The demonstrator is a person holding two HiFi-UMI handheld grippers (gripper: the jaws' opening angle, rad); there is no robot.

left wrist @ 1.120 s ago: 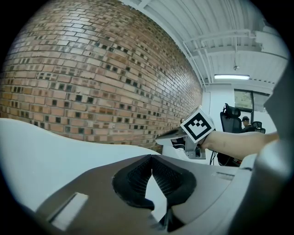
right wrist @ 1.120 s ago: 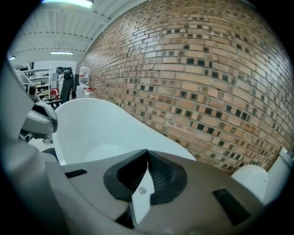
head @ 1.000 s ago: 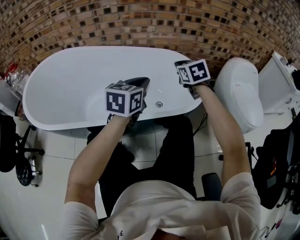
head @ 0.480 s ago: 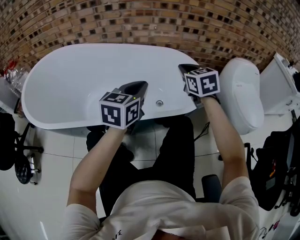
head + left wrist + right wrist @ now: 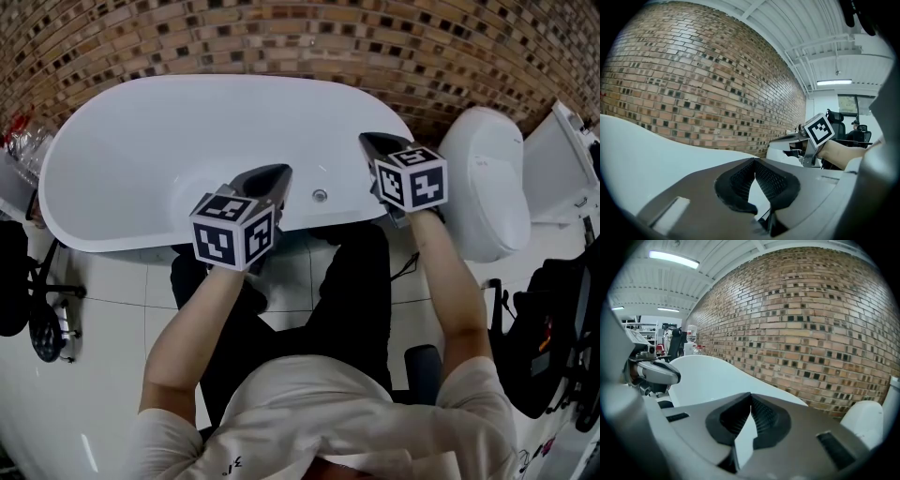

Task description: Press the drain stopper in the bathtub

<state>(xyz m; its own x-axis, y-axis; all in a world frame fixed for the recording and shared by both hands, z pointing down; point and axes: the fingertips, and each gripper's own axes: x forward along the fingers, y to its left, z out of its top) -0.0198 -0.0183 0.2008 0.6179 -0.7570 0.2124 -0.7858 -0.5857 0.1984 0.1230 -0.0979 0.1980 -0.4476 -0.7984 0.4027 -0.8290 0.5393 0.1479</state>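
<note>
Over the last second both grippers drift back toward me. The left gripper (image 5: pixel 274 175) slides down and left over the near rim of the bathtub (image 5: pixel 141 141), and the right gripper (image 5: pixel 371 142) swings out toward the tub's right end. Neither reaches down into the basin, so I judge the press not yet begun. Both pairs of jaws are closed tip to tip with nothing between them. What I take to be the drain stopper (image 5: pixel 320 196) is a small round metal disc on the near inner side, between the two grippers and untouched
</note>
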